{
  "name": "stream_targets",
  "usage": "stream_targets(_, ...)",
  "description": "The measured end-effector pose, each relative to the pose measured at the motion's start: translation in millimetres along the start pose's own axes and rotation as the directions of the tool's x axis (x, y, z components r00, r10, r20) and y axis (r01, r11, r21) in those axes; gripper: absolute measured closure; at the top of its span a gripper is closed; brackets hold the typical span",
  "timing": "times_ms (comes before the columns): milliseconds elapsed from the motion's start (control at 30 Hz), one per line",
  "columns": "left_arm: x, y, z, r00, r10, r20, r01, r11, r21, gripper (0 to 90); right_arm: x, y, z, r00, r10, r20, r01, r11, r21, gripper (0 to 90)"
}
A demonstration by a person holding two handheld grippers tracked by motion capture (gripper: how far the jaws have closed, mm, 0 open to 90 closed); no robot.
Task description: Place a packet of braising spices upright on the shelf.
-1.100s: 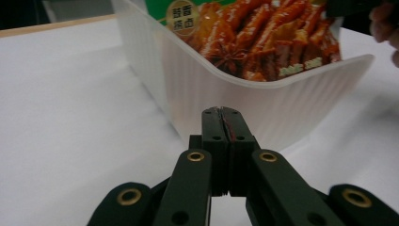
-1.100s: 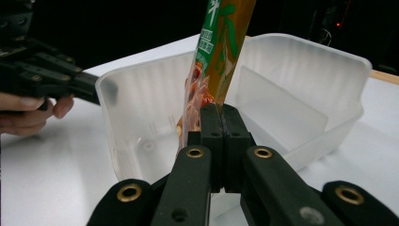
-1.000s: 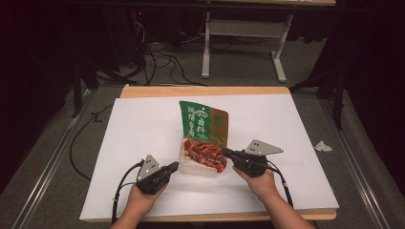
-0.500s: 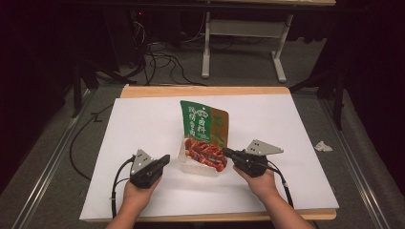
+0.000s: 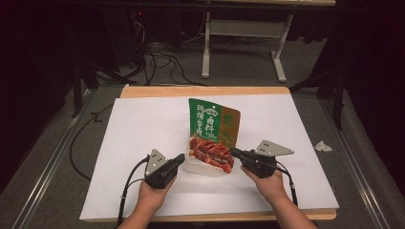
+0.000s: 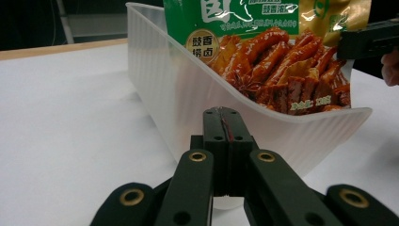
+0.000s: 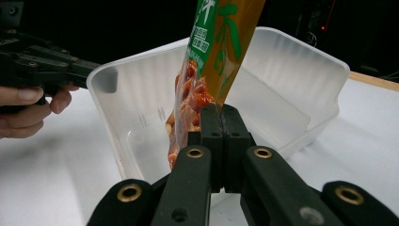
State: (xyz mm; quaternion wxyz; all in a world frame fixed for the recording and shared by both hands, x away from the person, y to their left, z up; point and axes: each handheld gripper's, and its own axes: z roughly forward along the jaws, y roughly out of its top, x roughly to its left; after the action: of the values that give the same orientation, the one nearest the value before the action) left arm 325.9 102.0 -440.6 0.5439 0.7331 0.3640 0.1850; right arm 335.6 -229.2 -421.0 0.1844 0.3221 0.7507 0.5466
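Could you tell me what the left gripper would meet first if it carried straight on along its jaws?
Most likely the outer wall of the clear plastic tub, directly ahead of the left gripper.

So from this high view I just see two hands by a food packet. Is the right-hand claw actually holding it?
Observer: Yes. The right gripper view shows the right gripper with its jaws shut on the lower edge of the pouch.
Visitor: What's the pouch standing in?
Observer: A translucent plastic tub, otherwise bare inside.
Visitor: And the left claw?
Observer: The left gripper is shut on nothing, pointing at the tub's outer wall.
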Motion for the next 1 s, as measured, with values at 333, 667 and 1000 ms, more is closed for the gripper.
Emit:
stream_targets(333,-7.5,-5.6,-7.2,0.9998,0.005,0.020,-0.006,0.9999,0.013,90.0,-4.2,0.3,-0.2,0.9998,0.019,-0.003,-0.019,0.9998,-0.006,90.0)
stream_targets(667,7.0,-17.2,-9.0,0.9998,0.007,0.021,-0.008,0.9987,0.050,90.0,7.6,-3.3,20.6,1.0000,0.006,-0.001,-0.006,0.9999,0.008,90.0)
stream_targets(1000,8.2,-19.4,-8.5,0.9997,0.021,0.012,-0.022,0.9977,0.064,90.0,12.9,-12.3,22.3,0.9998,0.005,-0.018,-0.004,0.9992,0.041,90.0)
